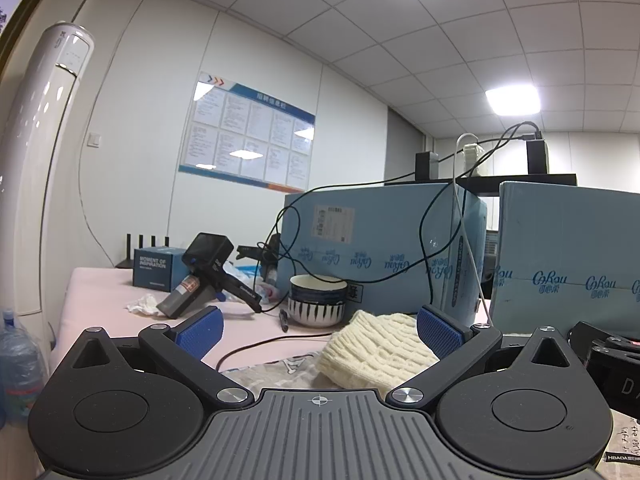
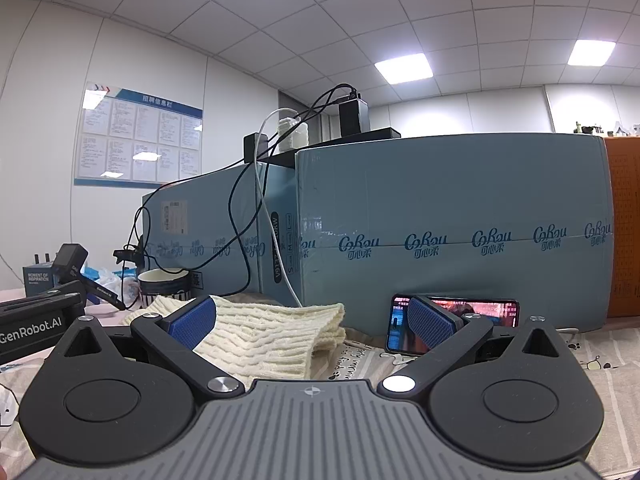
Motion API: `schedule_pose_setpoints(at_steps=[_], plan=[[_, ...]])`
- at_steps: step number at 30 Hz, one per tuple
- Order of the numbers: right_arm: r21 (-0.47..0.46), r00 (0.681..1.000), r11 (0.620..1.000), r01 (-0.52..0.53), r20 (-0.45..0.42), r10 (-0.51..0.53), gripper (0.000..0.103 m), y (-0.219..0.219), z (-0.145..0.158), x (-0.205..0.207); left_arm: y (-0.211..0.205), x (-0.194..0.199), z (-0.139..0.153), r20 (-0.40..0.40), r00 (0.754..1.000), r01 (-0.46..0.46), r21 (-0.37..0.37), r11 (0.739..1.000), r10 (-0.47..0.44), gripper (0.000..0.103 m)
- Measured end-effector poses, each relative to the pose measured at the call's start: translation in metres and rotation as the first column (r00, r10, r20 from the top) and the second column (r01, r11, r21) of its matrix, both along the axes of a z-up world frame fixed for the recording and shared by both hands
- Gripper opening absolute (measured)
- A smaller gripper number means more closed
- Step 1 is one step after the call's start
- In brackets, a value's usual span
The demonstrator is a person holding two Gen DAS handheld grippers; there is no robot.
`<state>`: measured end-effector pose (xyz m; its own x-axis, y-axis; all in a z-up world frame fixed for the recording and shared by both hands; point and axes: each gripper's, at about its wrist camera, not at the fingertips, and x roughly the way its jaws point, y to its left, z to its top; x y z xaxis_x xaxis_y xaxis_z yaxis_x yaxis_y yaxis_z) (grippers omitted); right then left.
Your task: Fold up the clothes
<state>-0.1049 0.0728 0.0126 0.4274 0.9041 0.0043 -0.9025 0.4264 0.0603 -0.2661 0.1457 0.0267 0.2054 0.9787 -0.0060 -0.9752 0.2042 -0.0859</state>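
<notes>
A cream knitted garment (image 1: 376, 350) lies folded on the printed cloth (image 1: 280, 368) that covers the table. In the left wrist view it sits just ahead, between the blue pads and nearer the right one. My left gripper (image 1: 320, 330) is open and empty. In the right wrist view the same knit (image 2: 276, 336) lies ahead, left of centre, behind the left pad. My right gripper (image 2: 312, 320) is open and empty. Neither gripper touches the knit. The left gripper's body (image 2: 32, 320) shows at the left edge of the right wrist view.
Large blue cardboard boxes (image 1: 380, 248) (image 2: 460, 236) stand right behind the knit, with cables hanging over them. A striped bowl (image 1: 318, 300), a handheld camera (image 1: 208, 276) and a small blue box (image 1: 156, 268) sit at the back left. A lit phone (image 2: 456, 320) leans on the box.
</notes>
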Motion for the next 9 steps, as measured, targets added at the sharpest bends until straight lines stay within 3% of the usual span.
schedule_pose_setpoints(at_steps=[9], plan=[[-0.003, 1.0, 1.0, -0.002, -0.001, 0.002, 0.103, 0.0009, 0.0004, -0.0004, 0.0013, 0.0005, -0.0003, 0.001, 1.0, -0.001, -0.007, 1.0, 0.001, 0.103]])
